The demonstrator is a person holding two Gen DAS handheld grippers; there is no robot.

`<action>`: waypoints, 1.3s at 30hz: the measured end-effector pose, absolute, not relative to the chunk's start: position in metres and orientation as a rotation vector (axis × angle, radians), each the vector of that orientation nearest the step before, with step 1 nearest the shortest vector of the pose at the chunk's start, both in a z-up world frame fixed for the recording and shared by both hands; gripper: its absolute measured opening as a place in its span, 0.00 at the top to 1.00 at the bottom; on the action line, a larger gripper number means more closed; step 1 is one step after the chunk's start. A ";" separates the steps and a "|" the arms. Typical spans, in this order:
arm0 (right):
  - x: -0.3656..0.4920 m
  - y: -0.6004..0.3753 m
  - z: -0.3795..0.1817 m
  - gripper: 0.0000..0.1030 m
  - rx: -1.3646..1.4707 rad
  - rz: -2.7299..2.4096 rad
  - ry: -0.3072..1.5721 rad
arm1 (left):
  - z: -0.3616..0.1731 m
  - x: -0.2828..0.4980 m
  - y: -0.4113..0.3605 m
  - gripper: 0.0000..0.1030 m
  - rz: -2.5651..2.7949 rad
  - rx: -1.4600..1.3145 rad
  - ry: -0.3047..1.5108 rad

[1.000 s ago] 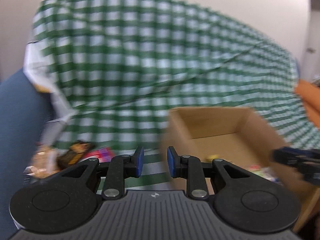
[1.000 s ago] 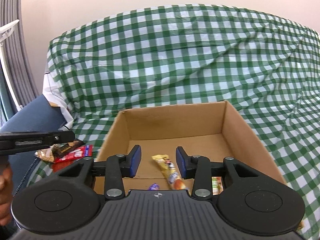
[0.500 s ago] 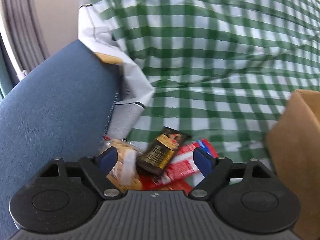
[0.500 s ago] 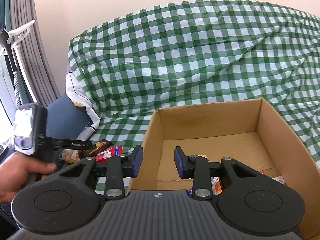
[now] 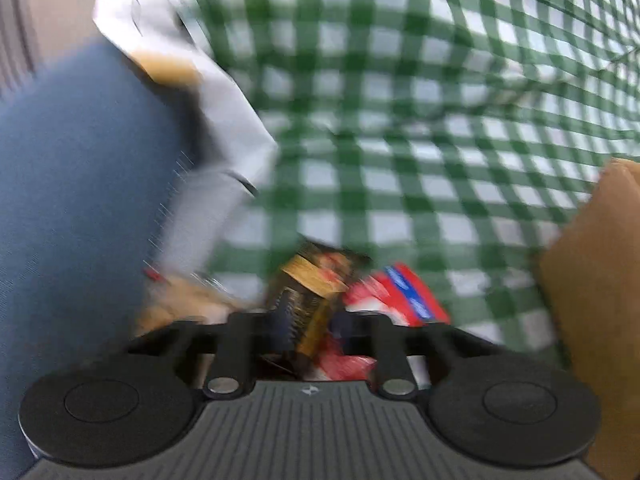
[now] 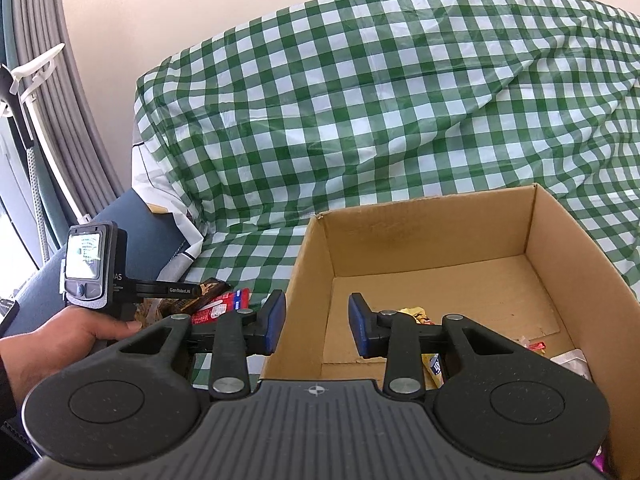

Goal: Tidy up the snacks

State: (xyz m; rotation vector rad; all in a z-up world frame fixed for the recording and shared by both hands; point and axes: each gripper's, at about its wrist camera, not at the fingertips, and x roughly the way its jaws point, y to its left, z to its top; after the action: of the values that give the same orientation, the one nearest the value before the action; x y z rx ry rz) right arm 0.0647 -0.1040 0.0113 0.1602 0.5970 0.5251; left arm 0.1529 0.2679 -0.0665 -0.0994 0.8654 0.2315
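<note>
Colours and patterns as I see them from both wrist views.
I see a green-and-white checked cloth (image 6: 360, 120), a plain brown cardboard box (image 6: 432, 236), a dark blue cushion (image 5: 80, 200), grey curtains (image 6: 52, 80) and a cream wall (image 6: 180, 8). I see a dark brown-and-gold wrapper (image 5: 308, 300), a red wrapper with a blue-and-white stripe (image 5: 400, 292), a yellow packet (image 6: 418, 314), and black grippers with blue pads (image 6: 276, 320).
</note>
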 end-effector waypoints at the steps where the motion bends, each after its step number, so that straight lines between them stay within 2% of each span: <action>1: 0.065 -0.104 0.011 0.65 0.159 0.524 0.599 | -0.065 0.152 0.266 0.84 0.197 -0.107 0.868; 2: 0.065 -0.103 0.011 0.65 0.158 0.522 0.600 | -0.065 0.152 0.265 0.95 0.142 -0.140 0.885; 3: 0.066 -0.102 0.010 0.65 0.156 0.519 0.601 | -0.068 0.152 0.266 0.99 0.071 -0.214 0.926; 5: 0.065 -0.101 0.010 0.65 0.149 0.517 0.599 | -0.080 0.152 0.263 1.00 -0.008 -0.288 1.025; 6: 0.064 -0.100 0.010 0.65 0.144 0.515 0.600 | -0.080 0.149 0.256 1.00 0.023 -0.211 1.031; 7: 0.064 -0.100 0.009 0.65 0.141 0.514 0.600 | -0.076 0.145 0.251 1.00 0.059 -0.126 1.010; 9: 0.062 -0.101 0.010 0.65 0.140 0.510 0.596 | -0.066 0.138 0.254 0.99 0.078 -0.157 0.961; 10: 0.061 -0.103 0.011 0.65 0.139 0.508 0.592 | -0.059 0.134 0.257 0.94 0.080 -0.199 0.925; 12: 0.059 -0.106 0.012 0.65 0.143 0.501 0.589 | -0.044 0.124 0.261 0.77 0.103 -0.227 0.829; 13: 0.057 -0.108 0.013 0.65 0.148 0.498 0.590 | -0.039 0.121 0.261 0.54 0.128 -0.219 0.793; 14: 0.056 -0.111 0.013 0.64 0.154 0.496 0.591 | -0.036 0.117 0.262 0.44 0.162 -0.203 0.758; 21: 0.052 -0.116 0.017 0.64 0.150 0.509 0.581 | -0.047 0.128 0.278 0.41 0.262 -0.240 0.758; 23: 0.053 -0.116 0.016 0.64 0.157 0.509 0.587 | -0.054 0.136 0.280 0.33 0.254 -0.245 0.777; 26: 0.056 -0.116 0.015 0.64 0.164 0.506 0.599 | -0.062 0.146 0.275 0.26 0.249 -0.191 0.776; 28: 0.059 -0.114 0.015 0.64 0.165 0.510 0.604 | -0.070 0.156 0.271 0.27 0.255 -0.152 0.792; 30: 0.061 -0.113 0.014 0.64 0.162 0.515 0.607 | -0.079 0.161 0.270 0.34 0.255 -0.133 0.832; 32: 0.062 -0.111 0.014 0.64 0.160 0.517 0.612 | -0.083 0.164 0.273 0.56 0.254 -0.124 0.855; 39: 0.063 -0.108 0.015 0.64 0.152 0.535 0.619 | -0.080 0.147 0.254 0.59 0.034 -0.174 0.971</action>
State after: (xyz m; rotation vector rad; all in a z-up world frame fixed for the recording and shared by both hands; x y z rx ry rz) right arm 0.0630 -0.1079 0.0146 0.1521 0.6188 0.5347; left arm 0.1469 0.2540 -0.0797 -0.1744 0.9712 0.0342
